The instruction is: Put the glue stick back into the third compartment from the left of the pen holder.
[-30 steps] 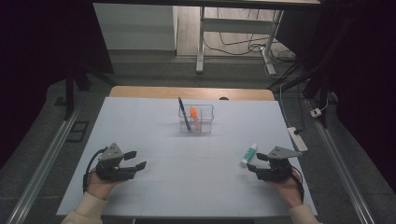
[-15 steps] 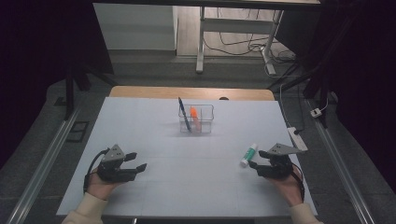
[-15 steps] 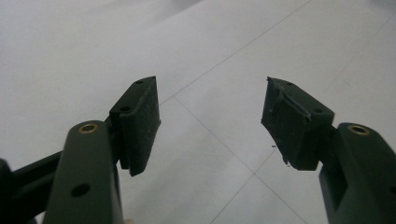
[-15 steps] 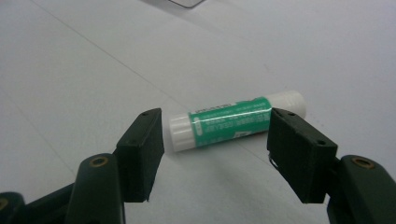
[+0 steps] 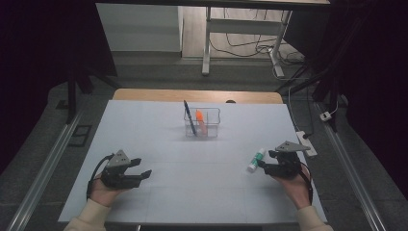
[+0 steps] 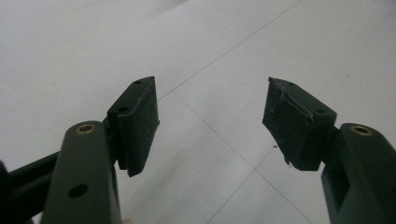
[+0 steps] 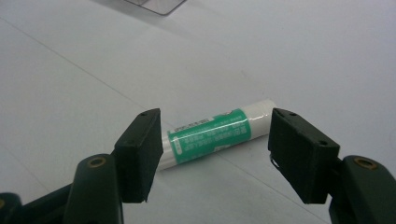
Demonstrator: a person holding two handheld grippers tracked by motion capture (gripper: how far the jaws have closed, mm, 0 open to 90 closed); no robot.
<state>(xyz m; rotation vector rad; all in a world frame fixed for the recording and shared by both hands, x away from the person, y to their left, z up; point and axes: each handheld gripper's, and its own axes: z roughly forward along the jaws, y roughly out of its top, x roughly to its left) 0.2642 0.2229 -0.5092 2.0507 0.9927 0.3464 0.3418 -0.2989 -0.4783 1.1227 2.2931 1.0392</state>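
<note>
Centrally: clear bin at 12 o'clock on white surface, holding dark pen and orange marker. Right gripper at 4 o'clock, jaws open, straddling green-labelled glue stick lying flat, pads not touching. Left gripper at 8 o'clock, jaws open, nothing between; its jaws have just been opening.

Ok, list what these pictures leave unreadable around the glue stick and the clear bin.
- Glue stick: label print too small and blurred in the right gripper view; its left end sits behind a pad of the right gripper.
- Clear bin: cut off by the right gripper view's top edge.
- Blue pen and orange marker: too small in the high view.
</note>
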